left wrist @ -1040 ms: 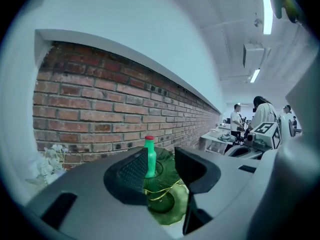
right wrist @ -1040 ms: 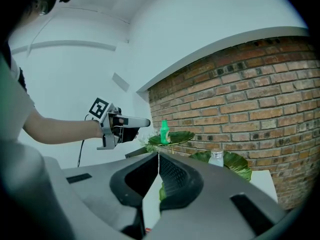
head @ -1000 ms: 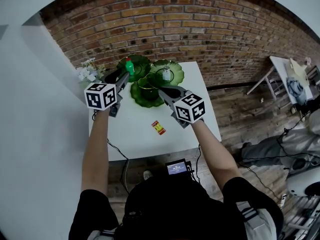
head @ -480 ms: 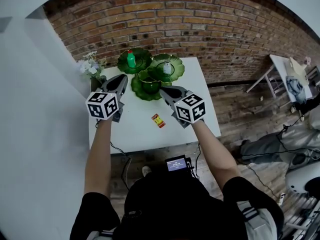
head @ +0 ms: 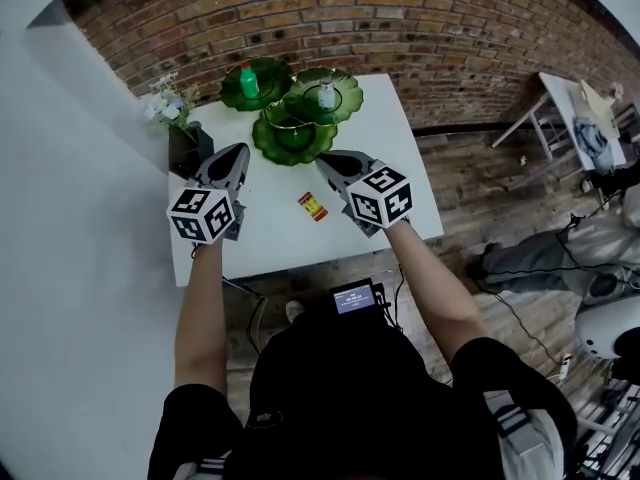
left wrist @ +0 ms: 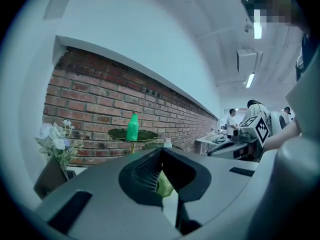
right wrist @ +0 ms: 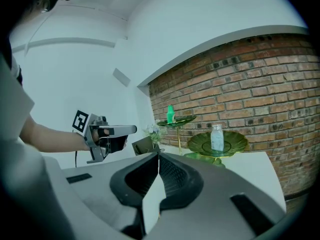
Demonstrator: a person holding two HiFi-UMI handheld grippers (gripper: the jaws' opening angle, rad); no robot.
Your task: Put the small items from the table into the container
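Between picks: left gripper (head: 234, 154) and right gripper (head: 327, 160) over the counter (head: 270, 243), fingers of both pressed together on nothing. Leaves a red-and-yellow packet (head: 312, 205) flat on the counter between them, short of the green tiered dish (head: 293, 140). Likely calls for spreading one pair of fingers and lowering onto it.

A lab-like workshop: bare brick wall (head: 420, 18) at twelve o'clock behind a white table (head: 397, 120), plank floor (head: 480, 198) and side table (head: 563, 103) at two o'clock, ceiling strip lights (left wrist: 257, 30), people (left wrist: 232, 124) at benches.
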